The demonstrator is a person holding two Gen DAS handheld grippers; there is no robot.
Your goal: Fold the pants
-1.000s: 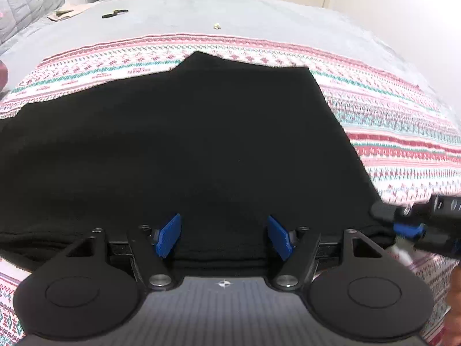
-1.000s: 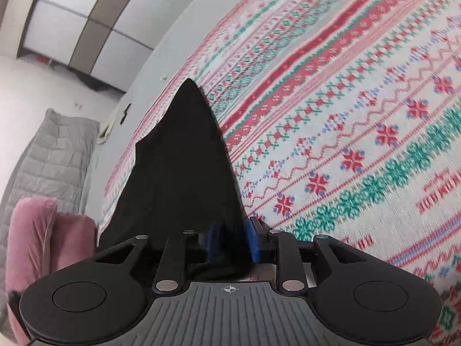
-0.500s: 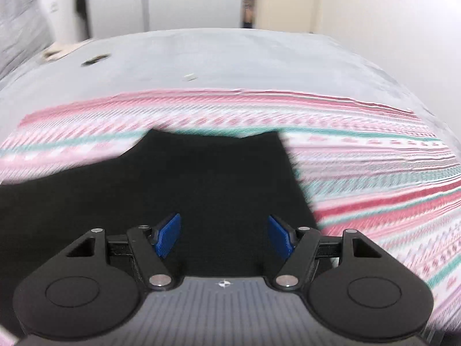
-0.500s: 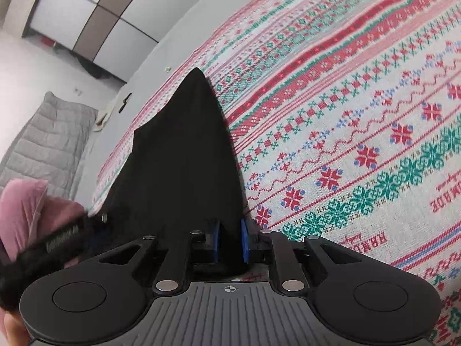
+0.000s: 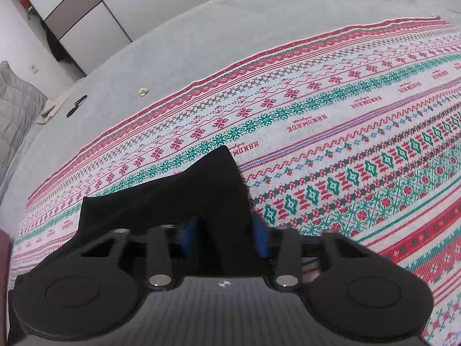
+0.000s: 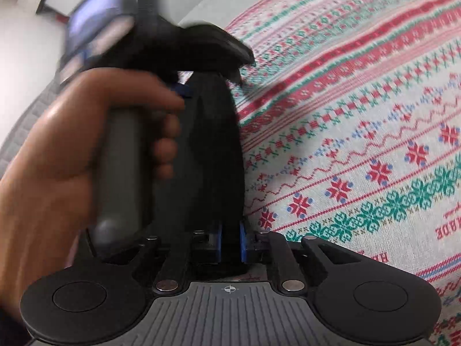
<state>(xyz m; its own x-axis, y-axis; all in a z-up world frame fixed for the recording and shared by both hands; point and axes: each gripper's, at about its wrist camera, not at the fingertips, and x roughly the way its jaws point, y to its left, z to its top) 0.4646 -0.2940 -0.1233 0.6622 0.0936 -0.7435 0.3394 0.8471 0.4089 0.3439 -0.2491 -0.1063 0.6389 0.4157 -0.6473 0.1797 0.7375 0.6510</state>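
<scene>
The black pants (image 5: 201, 196) lie on a patterned red, green and white blanket (image 5: 345, 132). In the left wrist view my left gripper (image 5: 222, 230) has its blue pads either side of a raised fold of the pants; the cloth fills the gap between them. In the right wrist view my right gripper (image 6: 230, 242) is shut on a black bunch of the pants (image 6: 216, 150), which stands up from the jaws. The left gripper's grey handle and the hand holding it (image 6: 86, 150) are close on the left there, blurred.
The blanket covers a grey bed (image 5: 230, 28). A small black object (image 5: 76, 105) and a small pale object (image 5: 142, 91) lie on the grey sheet at the back. A grey quilted pillow (image 5: 14, 109) is at far left. Wardrobe doors (image 5: 115, 8) stand behind.
My left gripper has swung right along the pants, and its jaws have narrowed around a fold near the corner. The left hand has come close beside my right gripper, which stays shut on the pants.
</scene>
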